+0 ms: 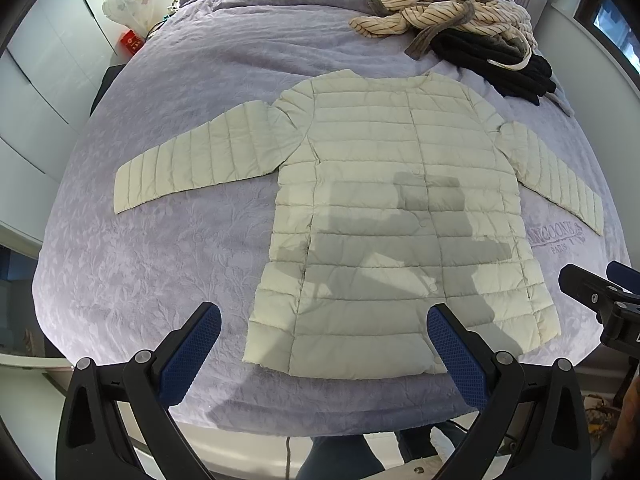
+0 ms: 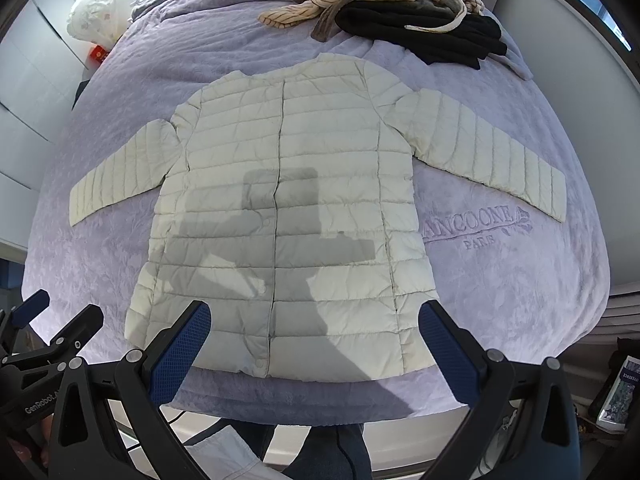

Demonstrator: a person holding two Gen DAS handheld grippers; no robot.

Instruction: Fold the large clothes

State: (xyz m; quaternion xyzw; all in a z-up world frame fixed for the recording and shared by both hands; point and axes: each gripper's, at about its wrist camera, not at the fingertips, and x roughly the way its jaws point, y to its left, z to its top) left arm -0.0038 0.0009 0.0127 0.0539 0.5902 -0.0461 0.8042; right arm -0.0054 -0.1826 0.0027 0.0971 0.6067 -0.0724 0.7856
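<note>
Cream quilted jacket flat on lavender bedspread, sleeves spread. Clothes pile at 1 o'clock. Left gripper wide, empty. Right gripper wide, empty.

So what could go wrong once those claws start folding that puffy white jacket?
The quilted jacket looks puffy and slick, so a fold may spring back or slip from the open left gripper or right gripper. Its outstretched sleeve reaches toward the bed's edge and might slide off. The clothes pile beyond the collar limits spare room.
</note>
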